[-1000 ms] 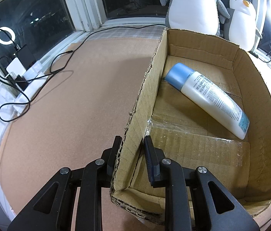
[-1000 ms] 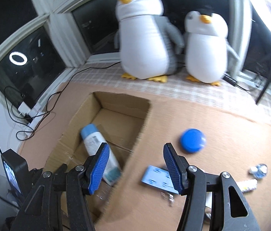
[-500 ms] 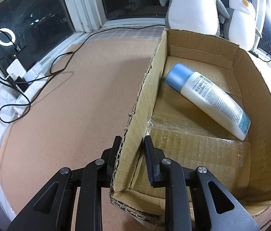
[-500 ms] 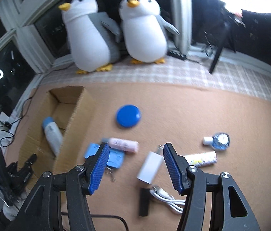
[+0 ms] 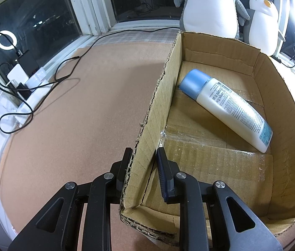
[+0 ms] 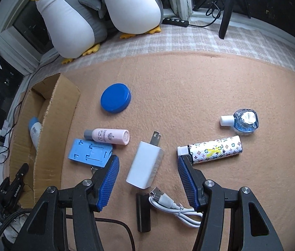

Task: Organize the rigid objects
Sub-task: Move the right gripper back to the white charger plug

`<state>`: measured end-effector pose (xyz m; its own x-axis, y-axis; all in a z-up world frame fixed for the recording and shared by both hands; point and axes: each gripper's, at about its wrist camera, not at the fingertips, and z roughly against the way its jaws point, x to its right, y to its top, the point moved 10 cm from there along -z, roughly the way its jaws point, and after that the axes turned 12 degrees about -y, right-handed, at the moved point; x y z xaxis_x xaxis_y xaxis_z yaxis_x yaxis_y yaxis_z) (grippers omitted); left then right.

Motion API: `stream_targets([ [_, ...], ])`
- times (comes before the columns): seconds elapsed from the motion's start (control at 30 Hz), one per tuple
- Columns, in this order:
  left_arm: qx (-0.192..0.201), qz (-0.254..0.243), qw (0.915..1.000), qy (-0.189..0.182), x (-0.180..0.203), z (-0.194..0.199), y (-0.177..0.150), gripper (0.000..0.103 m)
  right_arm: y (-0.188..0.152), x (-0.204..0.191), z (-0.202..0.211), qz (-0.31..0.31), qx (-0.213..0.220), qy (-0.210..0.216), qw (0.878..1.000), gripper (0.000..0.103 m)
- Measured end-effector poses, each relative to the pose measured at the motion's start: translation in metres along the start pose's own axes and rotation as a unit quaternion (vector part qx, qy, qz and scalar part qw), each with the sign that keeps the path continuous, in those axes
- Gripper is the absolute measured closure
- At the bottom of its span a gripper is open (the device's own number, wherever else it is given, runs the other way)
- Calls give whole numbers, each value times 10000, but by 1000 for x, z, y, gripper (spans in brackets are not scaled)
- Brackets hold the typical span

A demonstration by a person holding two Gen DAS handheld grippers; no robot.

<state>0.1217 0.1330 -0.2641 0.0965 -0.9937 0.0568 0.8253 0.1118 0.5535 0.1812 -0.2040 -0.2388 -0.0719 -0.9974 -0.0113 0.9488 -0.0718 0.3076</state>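
Now, left claw (image 5: 142,160) clamped on cardboard box (image 5: 281,96) wall (bottle (image 5: 229,108) inside), right claw (image 6: 147,167) open over white charger (image 6: 146,165).

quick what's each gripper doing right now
Left gripper: shut on the cardboard box wall.
Right gripper: open, holding nothing, above the white charger.

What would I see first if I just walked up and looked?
Two big plush penguins sit on the checked cloth by the window. Below them, small things lie scattered on the tan mat, with a white charger between the open right hand-held gripper. At left, the left hand-held gripper pinches the cardboard box wall.
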Motion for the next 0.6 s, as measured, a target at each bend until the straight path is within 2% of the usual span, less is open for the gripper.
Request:
stream_targets([
  [0.23,2,9,10000,-1,0,0,0,82,-2,-4,-16,95,-186,-127,9997,58],
  [0.3,2,11,10000,-1,0,0,1,82,-3,-4,-20,130,-236,-153,9995,68],
  [0.43,4,16,10000,-2,0,0,1,82,-5,-2,-27,177,-317,-190,9992,75],
  [0.5,3,10,10000,-1,0,0,1,82,-4,-2,-28,197,-329,-192,9991,82],
  [0.6,4,10,10000,0,0,0,1,81,-4,0,-29,203,-330,-183,9991,82],
])
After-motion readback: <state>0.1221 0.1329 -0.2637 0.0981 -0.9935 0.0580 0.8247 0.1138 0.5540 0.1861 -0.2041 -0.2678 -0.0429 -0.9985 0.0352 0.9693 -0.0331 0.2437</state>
